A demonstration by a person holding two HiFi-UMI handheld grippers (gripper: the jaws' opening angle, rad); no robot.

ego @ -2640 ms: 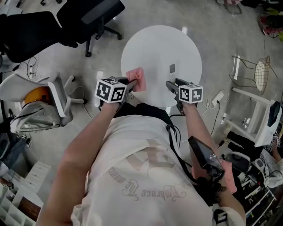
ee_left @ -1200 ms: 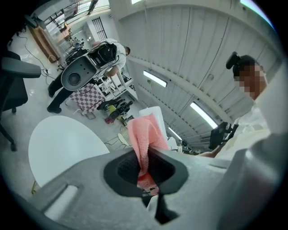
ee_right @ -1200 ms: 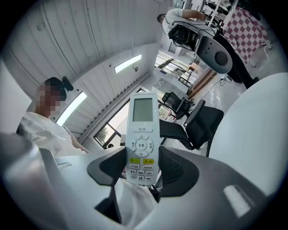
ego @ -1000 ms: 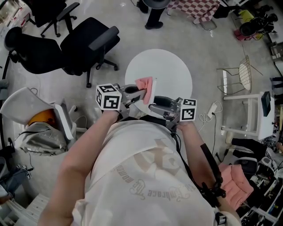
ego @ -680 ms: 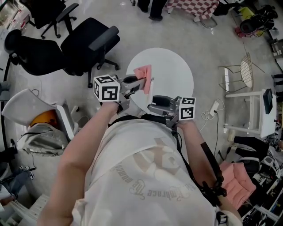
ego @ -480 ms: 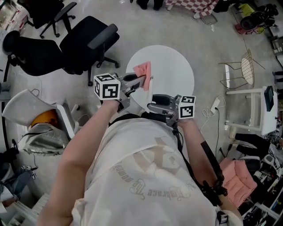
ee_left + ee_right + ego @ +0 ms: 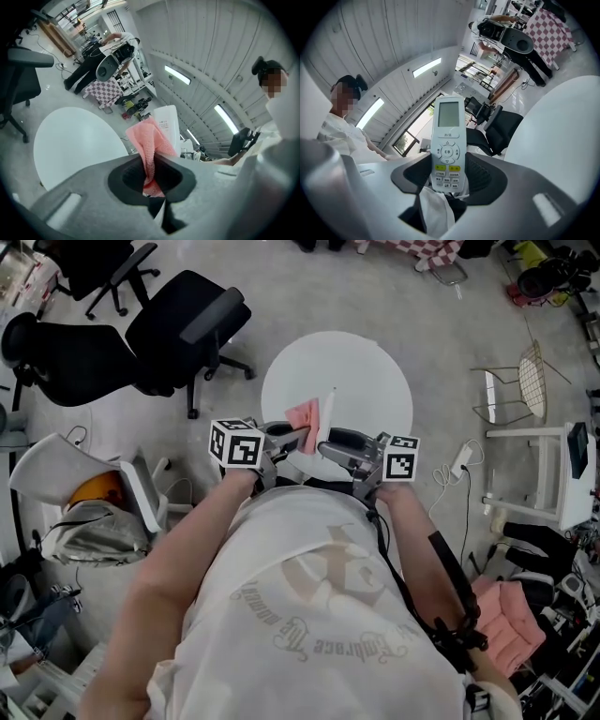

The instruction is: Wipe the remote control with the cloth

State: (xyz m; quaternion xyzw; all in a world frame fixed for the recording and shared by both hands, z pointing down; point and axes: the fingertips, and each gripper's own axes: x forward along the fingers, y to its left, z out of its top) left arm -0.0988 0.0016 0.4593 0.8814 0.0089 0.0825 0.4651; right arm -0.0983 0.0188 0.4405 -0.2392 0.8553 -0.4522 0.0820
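Left gripper (image 7: 150, 174) was clamped on the pink cloth (image 7: 151, 143), right gripper (image 7: 448, 179) clutching the AC remote (image 7: 448, 136) — cloth just at the remote's 9 o'clock, above the round table (image 7: 361, 367).

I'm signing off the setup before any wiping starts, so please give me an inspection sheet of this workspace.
Surface: round white table, nothing seen lying on it.
Job's things: pink cloth and white remote control, both held up over the near table edge, with the cloth right beside the remote; whether they touch cannot be told.
Clutter: nothing seen on the table.
Grippers: left gripper shut on the pink cloth; right gripper shut on the remote control's lower end, buttons facing its camera.
Cables: white power strip with its lead on the floor, right of the table.
Surroundings: black office chairs, wire chair, grey bag.
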